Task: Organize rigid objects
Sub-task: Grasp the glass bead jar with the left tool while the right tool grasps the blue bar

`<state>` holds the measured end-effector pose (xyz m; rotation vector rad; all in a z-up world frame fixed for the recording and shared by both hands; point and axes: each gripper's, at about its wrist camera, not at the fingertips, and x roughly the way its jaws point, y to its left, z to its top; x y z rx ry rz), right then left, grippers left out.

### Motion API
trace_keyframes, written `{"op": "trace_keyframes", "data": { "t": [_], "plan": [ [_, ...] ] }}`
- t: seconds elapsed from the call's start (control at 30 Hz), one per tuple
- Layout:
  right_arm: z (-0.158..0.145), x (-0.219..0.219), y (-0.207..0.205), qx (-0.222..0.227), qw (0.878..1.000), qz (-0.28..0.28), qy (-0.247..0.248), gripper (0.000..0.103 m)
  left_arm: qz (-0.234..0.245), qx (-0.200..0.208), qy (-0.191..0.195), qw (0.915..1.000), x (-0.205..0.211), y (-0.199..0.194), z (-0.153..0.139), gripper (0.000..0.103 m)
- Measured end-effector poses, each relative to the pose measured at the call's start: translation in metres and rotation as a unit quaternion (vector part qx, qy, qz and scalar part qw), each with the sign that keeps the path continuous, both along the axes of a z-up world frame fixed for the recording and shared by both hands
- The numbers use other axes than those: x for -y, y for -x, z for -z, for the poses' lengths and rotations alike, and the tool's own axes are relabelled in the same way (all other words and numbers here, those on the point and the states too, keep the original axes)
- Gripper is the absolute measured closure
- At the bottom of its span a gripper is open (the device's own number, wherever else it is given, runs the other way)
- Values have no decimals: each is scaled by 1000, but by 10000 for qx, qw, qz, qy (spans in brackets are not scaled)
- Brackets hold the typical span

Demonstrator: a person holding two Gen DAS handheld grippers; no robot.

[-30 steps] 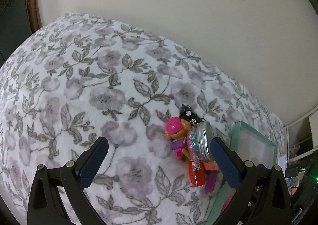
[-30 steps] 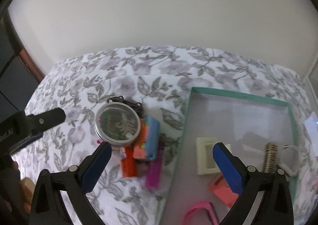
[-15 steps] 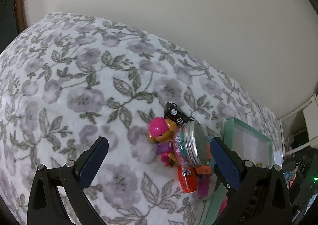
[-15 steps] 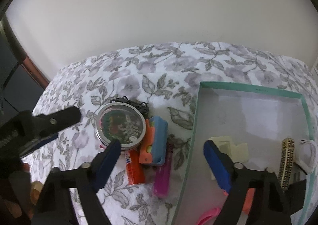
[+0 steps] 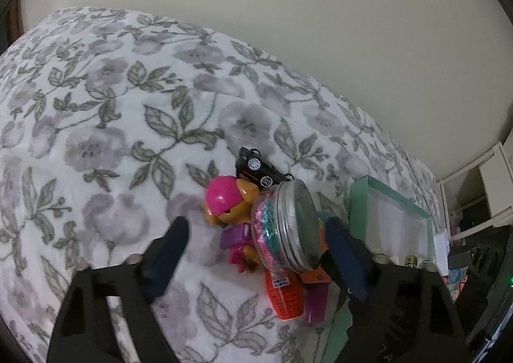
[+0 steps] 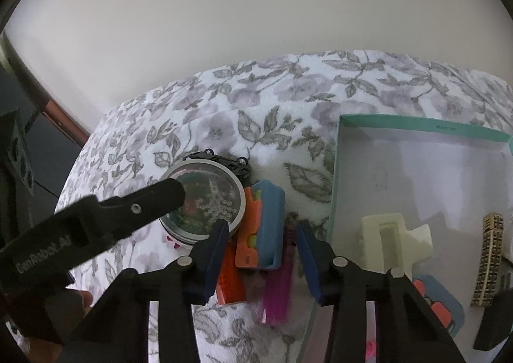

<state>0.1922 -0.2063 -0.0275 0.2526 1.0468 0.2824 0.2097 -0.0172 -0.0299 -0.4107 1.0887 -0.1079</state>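
Note:
A heap of small things lies on the floral blanket (image 5: pixel 105 125): a jar (image 5: pixel 285 228) with a silver lid, a dog figure with a pink helmet (image 5: pixel 224 202), a black toy car (image 5: pixel 256 167), an orange lighter (image 5: pixel 283 295) and a magenta lighter (image 6: pixel 275 292). My left gripper (image 5: pixel 256 228) straddles the jar and the dog; its jaws are closing and the pads touch neither. My right gripper (image 6: pixel 262 226) straddles a blue-and-orange block (image 6: pixel 266 202) and the lighters; its jaws are closing too, with gaps at both pads. One left finger (image 6: pixel 154 199) crosses the jar (image 6: pixel 205 199).
A teal box (image 6: pixel 416 125) with a white inside sits right of the heap. It holds a cream plastic piece (image 6: pixel 391 238), a gold tower model (image 6: pixel 487 257) and a few coloured items. A plain wall rises behind the bed.
Both grippers have sunk closer to the heap and their jaws have narrowed, the right more than the left. The left finger now reaches over the jar in the right wrist view.

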Motion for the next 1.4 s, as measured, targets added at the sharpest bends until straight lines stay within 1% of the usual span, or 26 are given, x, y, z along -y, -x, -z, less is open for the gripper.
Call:
{"op": "trace_keyframes", "data": {
  "t": [0.1,0.13,0.2,0.27,0.3,0.37,0.4,0.57,0.63,0.7,0.8,0.83,0.9,1.0,1.2,1.4],
  "plan": [
    [3,0,-1,-22,10000,8,-58,57,75,-26,-3,10000,4,-2,4,27],
    [3,0,-2,-31,10000,6,-86,60,89,-36,23,10000,4,-2,6,29],
    [5,1,-2,-67,9999,23,-111,64,115,-68,82,9999,6,-3,9,38],
    [8,1,-3,-119,9999,27,-98,66,158,-35,137,9998,7,-4,9,43],
    [9,0,-3,-137,9999,20,-94,68,182,-6,101,9998,9,-4,8,44],
    [13,-1,-4,-190,9998,15,-85,68,229,42,52,9997,11,-5,7,45],
    [16,-2,-5,-218,9997,5,-89,70,248,72,38,9997,12,-5,7,46],
    [17,-7,-6,-159,9999,-10,19,71,275,168,21,9995,12,-7,8,50],
    [18,-9,-6,-140,9999,-27,85,71,299,209,-20,9993,13,-7,8,52],
    [18,-10,-6,-120,9999,-34,114,71,327,243,-36,9992,14,-6,7,57],
    [16,-12,-5,-103,9998,-55,137,72,340,268,-89,9990,15,-5,5,58],
    [16,-12,-5,-86,9998,-55,146,74,327,269,-76,9991,15,-5,5,58],
    [14,-10,-5,-39,10000,-22,81,77,297,262,-23,9992,13,-4,5,58],
    [11,-10,-4,-52,10000,-80,19,79,247,227,-32,9994,10,-3,3,58],
    [7,-19,-3,-43,9997,-235,38,80,175,154,-180,9996,9,-2,-1,58],
    [10,-24,-3,-79,9995,-293,67,80,106,86,-179,9997,6,-2,-2,58]
  ]
}}
